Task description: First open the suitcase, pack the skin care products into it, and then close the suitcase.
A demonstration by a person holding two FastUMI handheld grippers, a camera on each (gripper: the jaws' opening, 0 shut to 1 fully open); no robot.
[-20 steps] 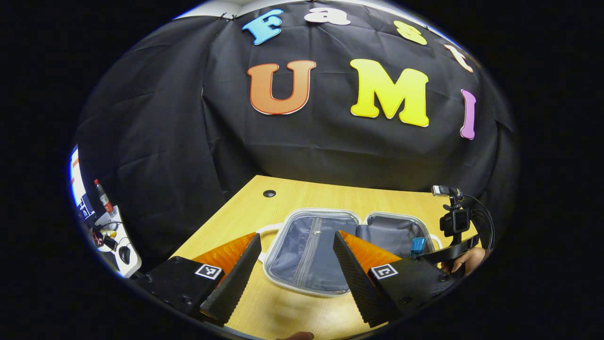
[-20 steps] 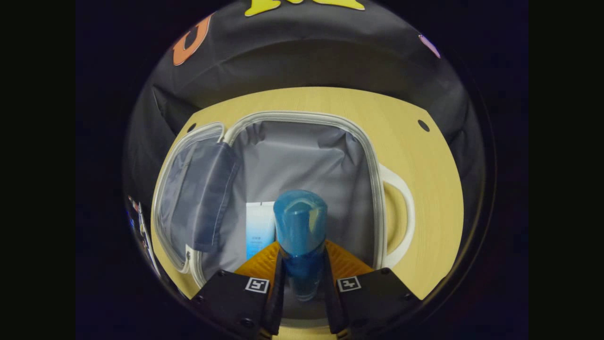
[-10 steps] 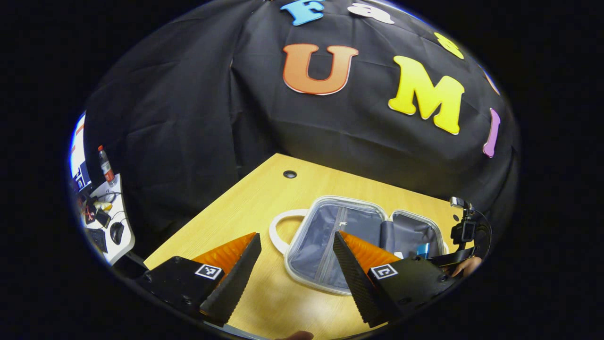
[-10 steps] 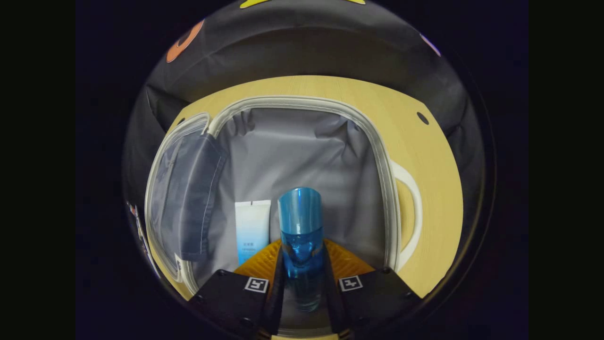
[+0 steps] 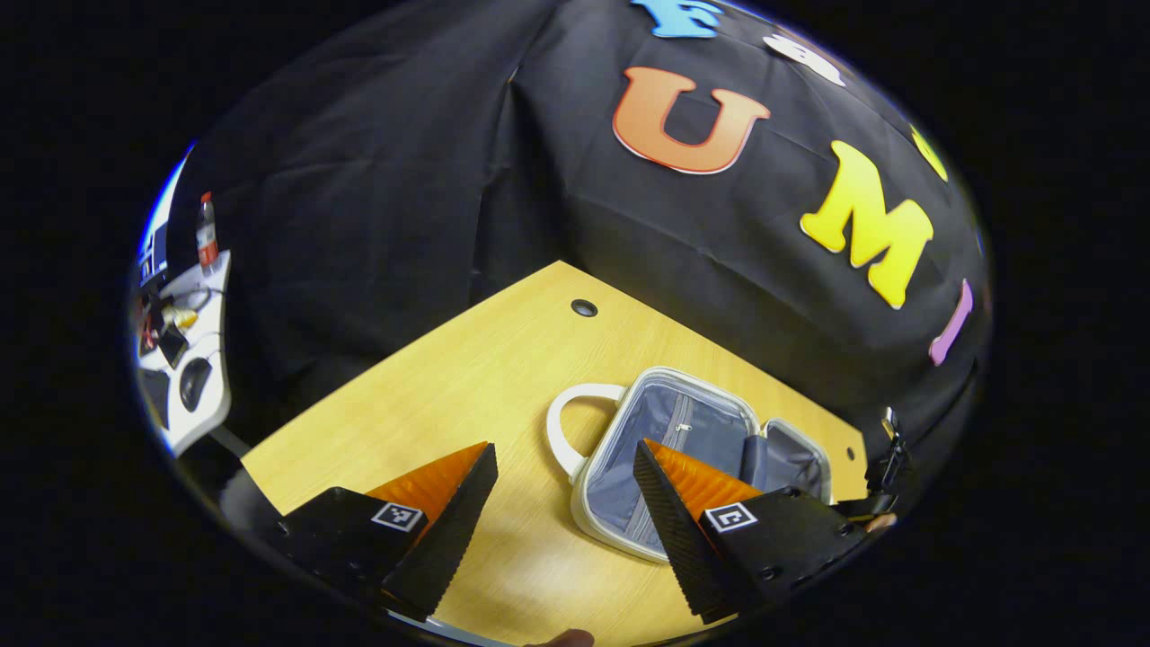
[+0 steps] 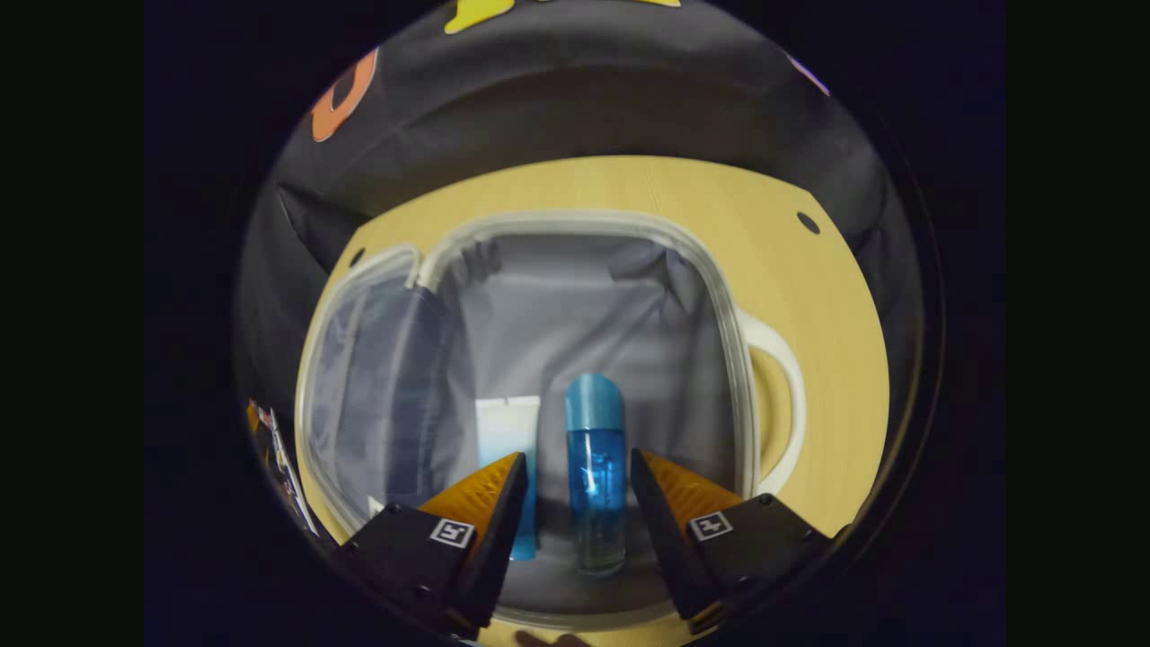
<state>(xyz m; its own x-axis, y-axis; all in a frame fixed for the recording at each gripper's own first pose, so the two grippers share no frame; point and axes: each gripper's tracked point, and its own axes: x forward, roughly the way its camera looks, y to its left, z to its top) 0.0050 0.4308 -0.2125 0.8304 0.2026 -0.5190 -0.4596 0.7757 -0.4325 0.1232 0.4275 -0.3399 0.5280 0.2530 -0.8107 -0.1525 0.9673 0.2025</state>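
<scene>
Left tongs [image 5: 564, 503]: two wedge-shaped fingers with saw-toothed inner faces, each on a black block body. Each block carries a small square black-and-white printed marker and dark round screw heads. Right tongs [image 6: 573, 514]: same build, ribbed wedge fingers, one square marker per black block, screw heads at the lower corners.

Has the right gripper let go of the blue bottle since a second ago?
Yes. The right gripper has opened, and the blue bottle now lies free on the suitcase lining, beside the white tube, no longer clamped.
</scene>
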